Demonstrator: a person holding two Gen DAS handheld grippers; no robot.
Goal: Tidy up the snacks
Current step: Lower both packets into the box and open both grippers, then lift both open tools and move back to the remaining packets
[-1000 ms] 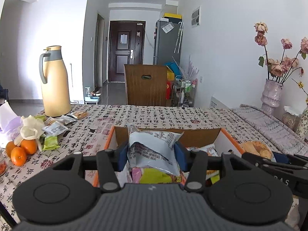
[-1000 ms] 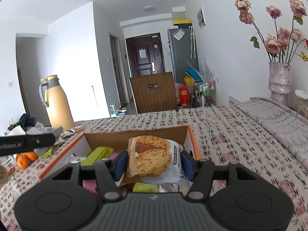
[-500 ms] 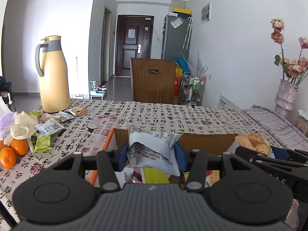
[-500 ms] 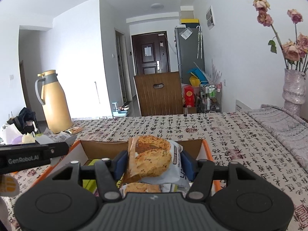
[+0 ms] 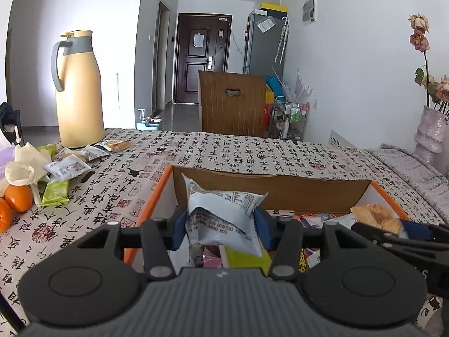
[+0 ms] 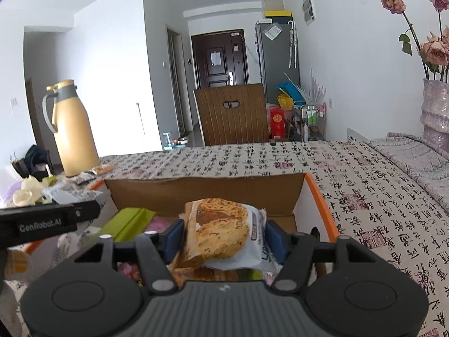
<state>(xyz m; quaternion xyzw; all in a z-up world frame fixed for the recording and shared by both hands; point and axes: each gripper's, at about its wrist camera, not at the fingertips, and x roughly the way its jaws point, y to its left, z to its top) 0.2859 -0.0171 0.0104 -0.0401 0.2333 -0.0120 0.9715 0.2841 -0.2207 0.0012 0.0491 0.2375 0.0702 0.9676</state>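
the left gripper (image 5: 221, 231) pinches a pale grey snack packet (image 5: 224, 213) between its blue pads, holding it upright over the near left part of the cardboard box (image 5: 269, 189). the right gripper (image 6: 224, 238) has a cookie packet (image 6: 221, 236) between its pads; its jaws have just been opening, and a sliver of space shows between the right pad and the wrapper, so the packet looks let go rather than squeezed. it leans over the near right part of the box, on or just above the packets underneath; i cannot tell which.

inside the box lie a green wrapper (image 6: 126, 223), something pink and other packets, already heaped. beyond the box the printed tablecloth (image 5: 238, 151) runs to the far edge. off to the left, well apart from the box, loose packets (image 5: 67, 165) and oranges (image 5: 18, 198) wait beside a tall yellow jug (image 5: 78, 90).

the likely trouble: the cookie packet is tilted on an uneven heap, so once freed it could slide toward the near wall or tip onto the rim instead of settling flat. the two grippers sit just beside each other, so spreading the left one may knock the right, or nudge its packet. dropping the grey packet on its edge may leave it standing, taking up room the waiting snacks need.
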